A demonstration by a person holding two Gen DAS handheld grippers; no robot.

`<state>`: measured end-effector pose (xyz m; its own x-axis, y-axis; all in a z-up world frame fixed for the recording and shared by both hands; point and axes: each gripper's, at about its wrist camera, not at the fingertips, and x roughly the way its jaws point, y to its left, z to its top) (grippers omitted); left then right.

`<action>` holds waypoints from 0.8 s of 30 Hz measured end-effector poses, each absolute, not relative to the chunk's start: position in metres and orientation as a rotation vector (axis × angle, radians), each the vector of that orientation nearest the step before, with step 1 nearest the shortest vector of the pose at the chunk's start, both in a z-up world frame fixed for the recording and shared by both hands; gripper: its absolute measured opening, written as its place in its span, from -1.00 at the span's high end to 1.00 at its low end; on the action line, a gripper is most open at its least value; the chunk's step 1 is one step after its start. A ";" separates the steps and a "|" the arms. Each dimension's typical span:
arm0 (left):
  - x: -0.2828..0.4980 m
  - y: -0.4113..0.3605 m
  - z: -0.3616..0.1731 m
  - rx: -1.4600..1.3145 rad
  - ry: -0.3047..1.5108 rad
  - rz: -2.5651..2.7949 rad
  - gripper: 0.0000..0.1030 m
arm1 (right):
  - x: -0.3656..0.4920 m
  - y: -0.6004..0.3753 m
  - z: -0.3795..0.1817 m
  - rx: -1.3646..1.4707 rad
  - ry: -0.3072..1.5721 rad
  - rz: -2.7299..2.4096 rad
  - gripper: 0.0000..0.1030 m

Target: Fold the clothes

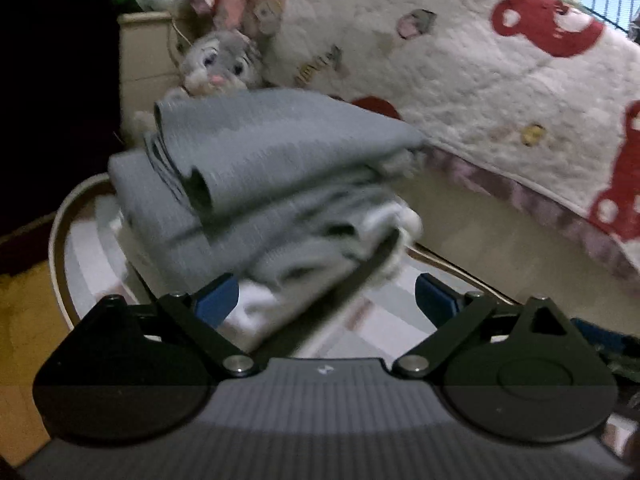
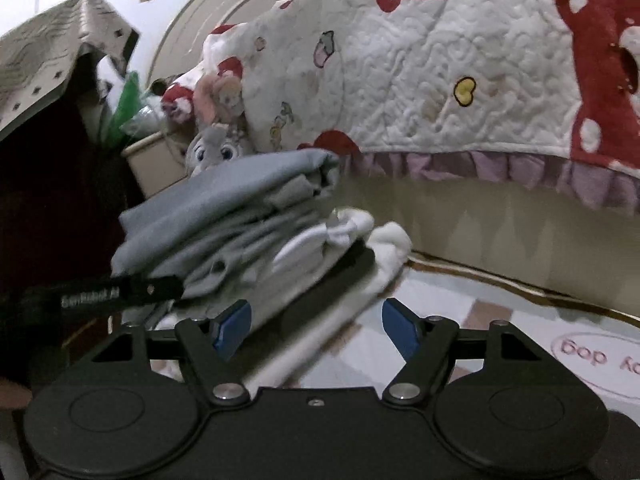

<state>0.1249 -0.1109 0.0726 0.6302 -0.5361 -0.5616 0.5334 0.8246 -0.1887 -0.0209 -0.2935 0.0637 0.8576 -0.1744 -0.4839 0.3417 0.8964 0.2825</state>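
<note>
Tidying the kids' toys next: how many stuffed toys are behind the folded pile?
2: a grey plush bunny just behind the folded grey clothes, and a pink plush doll above it. Others may be hidden.
</note>
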 end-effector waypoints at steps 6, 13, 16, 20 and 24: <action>0.063 -0.106 0.074 0.108 0.668 -0.639 -0.91 | -0.067 -0.274 0.058 0.401 0.489 -0.241 -0.49; 0.024 -0.083 0.077 0.062 0.734 -0.569 -0.91 | -0.098 -0.249 0.058 0.366 0.485 -0.201 -0.66; 0.008 -0.072 0.085 0.059 0.713 -0.558 -0.93 | -0.108 -0.247 0.061 0.374 0.503 -0.236 -0.66; -0.009 -0.069 0.092 0.100 0.708 -0.526 -0.96 | -0.120 -0.237 0.069 0.316 0.531 -0.197 -0.66; -0.027 -0.071 0.092 0.127 0.742 -0.521 -0.97 | -0.130 -0.220 0.074 0.252 0.577 -0.197 -0.66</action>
<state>-0.0268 -0.0712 0.0925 0.6169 -0.4077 -0.6732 0.4953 0.8659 -0.0705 -0.1302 -0.2205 0.0736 0.8206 -0.1132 -0.5602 0.2536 0.9505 0.1794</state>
